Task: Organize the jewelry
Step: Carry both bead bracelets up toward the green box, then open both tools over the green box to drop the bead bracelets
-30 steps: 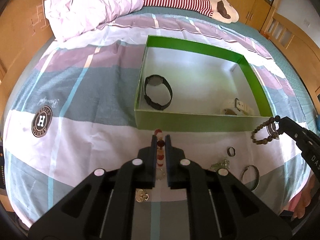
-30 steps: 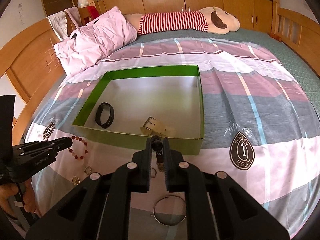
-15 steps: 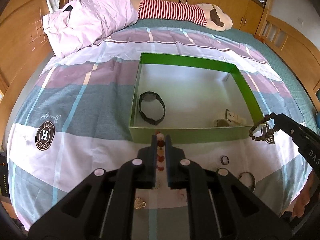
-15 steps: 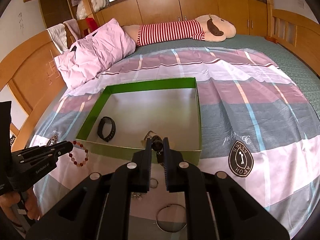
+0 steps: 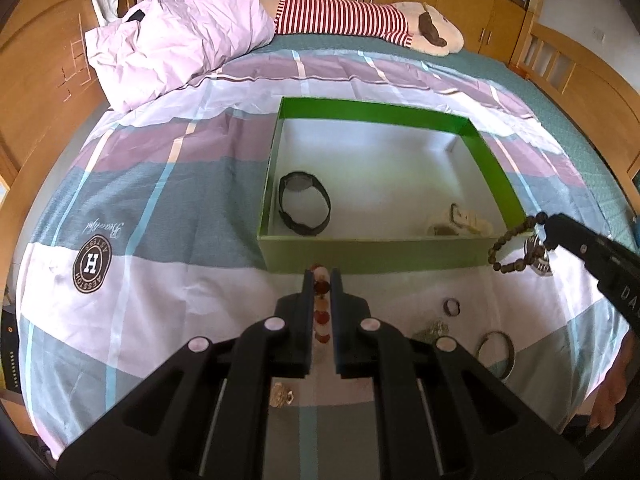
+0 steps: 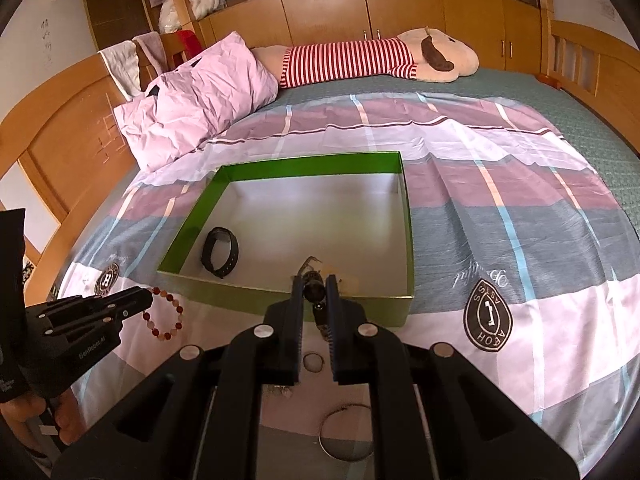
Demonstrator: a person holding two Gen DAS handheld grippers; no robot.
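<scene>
Between your left claw (image 5: 321,280) pads hangs the clamped red bead bracelet (image 5: 322,300); your right claw (image 6: 314,286) is clamped on the dark bead bracelet (image 5: 514,248). Both hover just short of the green box (image 5: 372,258), apparently for dropping inside, clear of bed (image 5: 160,200) clutter.

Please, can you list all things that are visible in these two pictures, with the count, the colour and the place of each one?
box: 1, green outside, white inside, on the bedspread
black watch: 1, inside box
cream watch: 1, inside box
red-and-white bead bracelet: 1, hanging from left gripper
dark bead bracelet: 1, hanging from right gripper
ring: 1, dark, on bedspread
bangle: 1, silvery, on bedspread
pillow: 1, pink
plush toy: 1, striped
left gripper: shut on bracelet
right gripper: shut on bracelet
</scene>
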